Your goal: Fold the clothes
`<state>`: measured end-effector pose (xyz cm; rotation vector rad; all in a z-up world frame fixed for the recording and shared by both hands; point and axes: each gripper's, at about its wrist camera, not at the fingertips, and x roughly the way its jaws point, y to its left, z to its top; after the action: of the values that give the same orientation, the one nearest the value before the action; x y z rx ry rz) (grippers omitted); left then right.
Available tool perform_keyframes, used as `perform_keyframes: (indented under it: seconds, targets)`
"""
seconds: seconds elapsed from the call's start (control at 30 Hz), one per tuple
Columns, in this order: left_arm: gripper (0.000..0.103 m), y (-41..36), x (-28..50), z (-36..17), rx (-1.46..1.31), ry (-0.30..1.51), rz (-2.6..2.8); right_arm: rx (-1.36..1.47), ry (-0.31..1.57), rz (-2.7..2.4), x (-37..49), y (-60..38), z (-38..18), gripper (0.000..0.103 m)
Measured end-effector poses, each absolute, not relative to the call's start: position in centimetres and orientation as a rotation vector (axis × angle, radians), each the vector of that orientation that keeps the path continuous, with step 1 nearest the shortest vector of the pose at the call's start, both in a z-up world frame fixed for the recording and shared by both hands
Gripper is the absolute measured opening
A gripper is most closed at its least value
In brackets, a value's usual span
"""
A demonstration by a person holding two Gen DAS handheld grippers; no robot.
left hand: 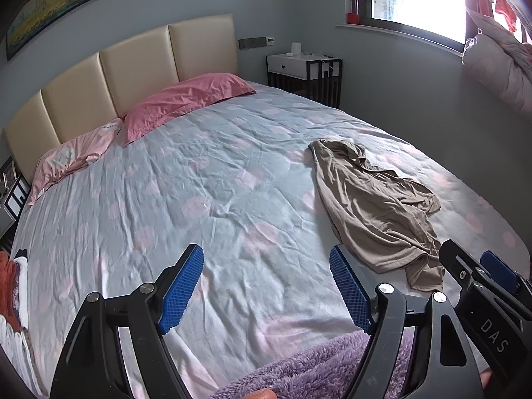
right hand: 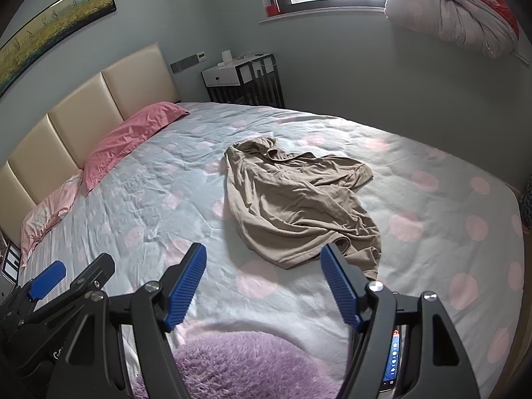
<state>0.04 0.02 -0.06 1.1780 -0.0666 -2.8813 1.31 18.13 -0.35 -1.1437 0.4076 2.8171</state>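
A tan garment [right hand: 296,199] lies crumpled, not folded, on the bed [right hand: 432,249], spread loosely over the dotted blue-and-pink cover toward its right half. Its long axis runs from the bunched neck end at the far side down to the hem at the near right. Both tools hang above the near edge of the bed, and neither holds anything: the left hand-held gripper [left hand: 266,286] has its blue pads spread wide with only bedcover between them, and the right hand-held gripper [right hand: 264,286] is spread just as wide. From the right one the garment lies straight ahead and slightly right, its near hem just past the right pad, so the right hand is clearly the nearer. From the left one the cloth sits off to the right and farther out. Any grasp would, I judge, turn on that near hem. The right wrist view shows the whole outline of the cloth and a phone-like screen low beside the tool; the left wrist view shows more bare cover on the left and the pink pillow [left hand: 186,99] by the headboard.
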Motion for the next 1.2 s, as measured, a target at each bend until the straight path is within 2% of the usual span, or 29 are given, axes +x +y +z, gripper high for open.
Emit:
perform_keyframes:
  seconds: [1.2]
  targets:
    - [0.079,-0.6,0.5,-0.7,1.223,-0.054,-2.858,-1.114,0.384,2.862,2.1,17.1,0.4,0.071]
